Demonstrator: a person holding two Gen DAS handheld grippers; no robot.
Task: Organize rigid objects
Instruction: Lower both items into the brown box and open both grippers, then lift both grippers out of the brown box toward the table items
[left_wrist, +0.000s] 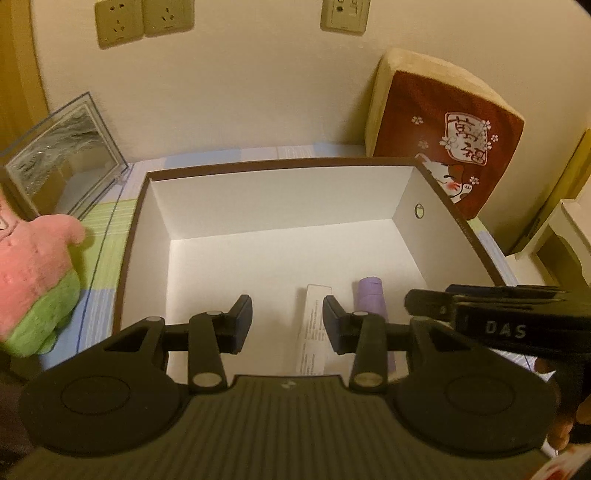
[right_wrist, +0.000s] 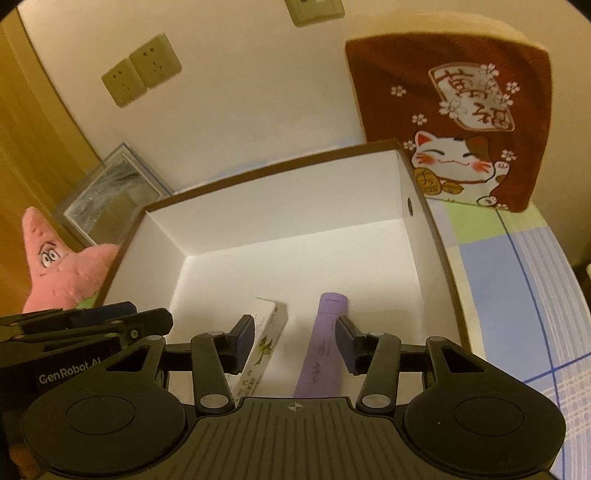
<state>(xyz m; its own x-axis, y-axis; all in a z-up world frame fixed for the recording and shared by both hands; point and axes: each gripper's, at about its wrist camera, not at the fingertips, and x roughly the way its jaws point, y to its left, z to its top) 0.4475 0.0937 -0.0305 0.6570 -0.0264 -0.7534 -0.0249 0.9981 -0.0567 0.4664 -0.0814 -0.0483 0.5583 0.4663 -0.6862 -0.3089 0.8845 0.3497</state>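
Through the left wrist camera, the left gripper (left_wrist: 287, 320) hangs over the near edge of the brown-rimmed white cardboard box (left_wrist: 280, 164), its fingers spread and holding nothing. Just beyond the right finger lies a slim white carton (left_wrist: 314, 321), and past that a lilac plastic tube (left_wrist: 369, 299), both flat on the box floor; the other gripper's black body crosses in further right. Beyond the left finger sit a pink and green plush starfish (left_wrist: 33, 273) and a clear acrylic case (left_wrist: 62, 158). Through the right wrist camera, the right gripper (right_wrist: 297, 338) is likewise spread and empty, with the white carton just inside its left finger and the lilac tube just inside its right one. This view alone shows the carton's green print and the lucky-cat drawing on the red cushion (right_wrist: 454, 110). It looks as if two items are already packed; the next move would call for fetching another rigid item, none of which shows here.
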